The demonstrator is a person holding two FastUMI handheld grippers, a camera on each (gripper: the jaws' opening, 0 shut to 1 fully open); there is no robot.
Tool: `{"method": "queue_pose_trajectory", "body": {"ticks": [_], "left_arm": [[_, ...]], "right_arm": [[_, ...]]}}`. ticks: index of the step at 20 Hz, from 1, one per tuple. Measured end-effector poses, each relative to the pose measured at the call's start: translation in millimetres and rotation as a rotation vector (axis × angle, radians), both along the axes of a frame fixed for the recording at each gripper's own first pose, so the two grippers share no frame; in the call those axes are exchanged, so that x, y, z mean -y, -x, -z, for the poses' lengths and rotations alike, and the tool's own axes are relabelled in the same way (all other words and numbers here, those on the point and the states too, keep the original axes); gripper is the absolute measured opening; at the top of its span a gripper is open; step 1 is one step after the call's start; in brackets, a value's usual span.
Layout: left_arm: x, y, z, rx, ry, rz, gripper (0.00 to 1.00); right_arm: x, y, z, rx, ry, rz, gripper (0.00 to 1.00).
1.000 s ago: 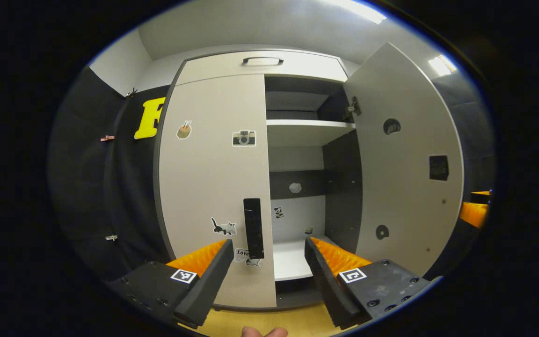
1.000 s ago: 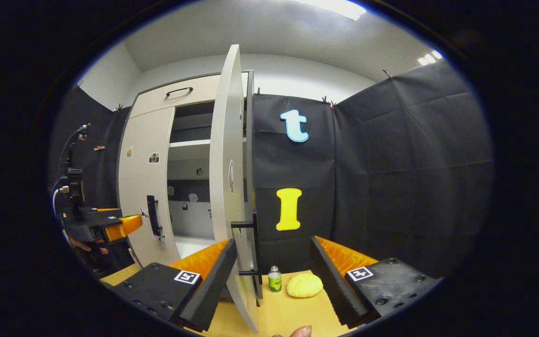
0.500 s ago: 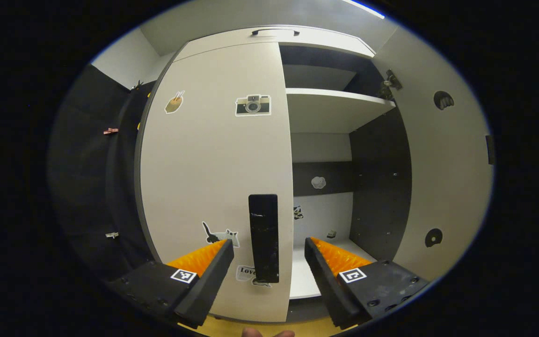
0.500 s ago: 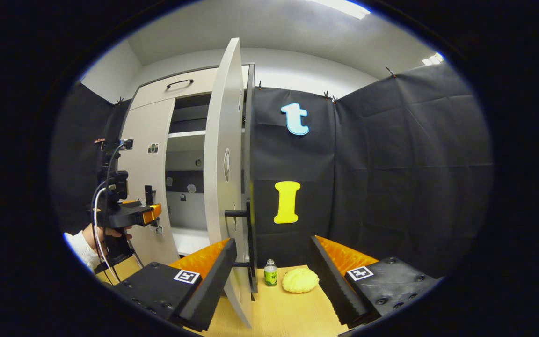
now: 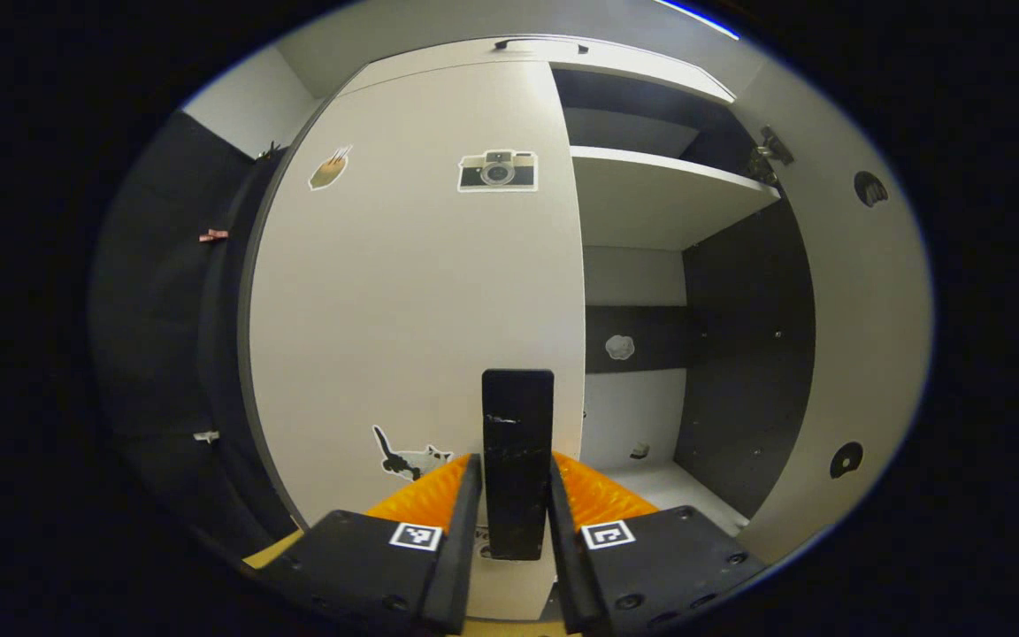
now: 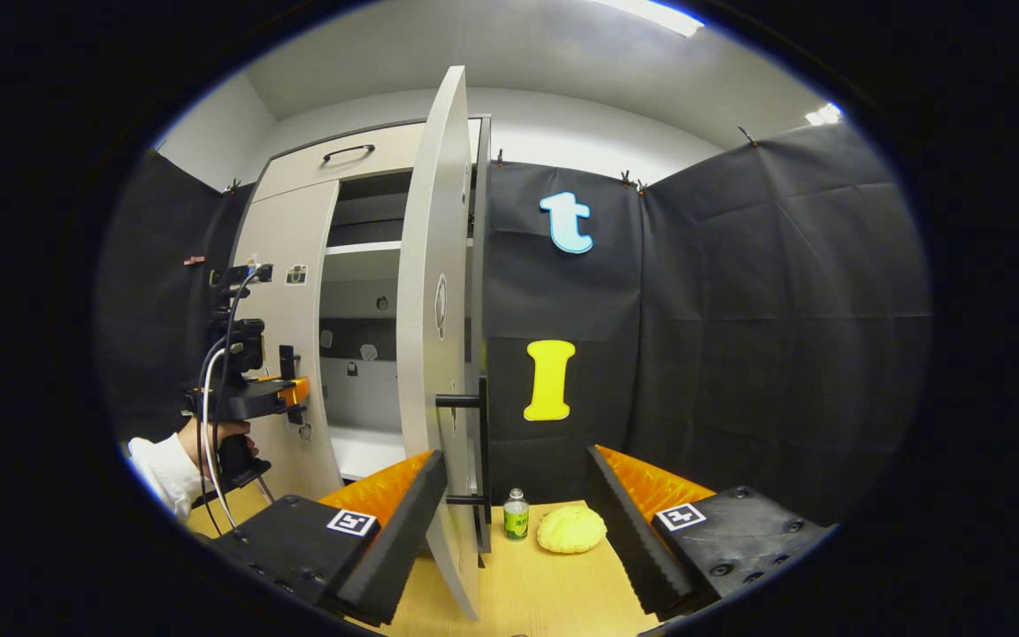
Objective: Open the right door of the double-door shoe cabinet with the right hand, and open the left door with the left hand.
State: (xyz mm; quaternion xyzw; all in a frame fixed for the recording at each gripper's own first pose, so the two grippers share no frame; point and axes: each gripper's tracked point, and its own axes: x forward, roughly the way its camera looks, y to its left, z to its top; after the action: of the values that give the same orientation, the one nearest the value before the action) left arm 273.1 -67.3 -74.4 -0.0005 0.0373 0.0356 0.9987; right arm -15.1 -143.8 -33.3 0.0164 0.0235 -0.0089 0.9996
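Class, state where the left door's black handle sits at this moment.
In the left gripper view, the black handle stands upright at the left door's right edge, between the left gripper's jaws, beside the cat sticker.

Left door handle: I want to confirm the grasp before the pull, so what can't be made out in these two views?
- Left gripper view: the lower end of the left door handle sits between the left gripper fingers; pad contact is hidden.
- Right gripper view: the left gripper is too small to judge.
- Right gripper view: the bottle label is too small.
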Motion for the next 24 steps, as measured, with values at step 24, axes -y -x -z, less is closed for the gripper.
{"method": "queue_pose_trajectory", "body": {"ticks": [24], "left_arm": [[-27.8, 52.6, 0.1, -0.062, 0.026, 0.128, 0.16]], "right_arm": [[-29.8, 11.4, -14.3, 0.031, -0.027, -0.008, 0.98]]}}
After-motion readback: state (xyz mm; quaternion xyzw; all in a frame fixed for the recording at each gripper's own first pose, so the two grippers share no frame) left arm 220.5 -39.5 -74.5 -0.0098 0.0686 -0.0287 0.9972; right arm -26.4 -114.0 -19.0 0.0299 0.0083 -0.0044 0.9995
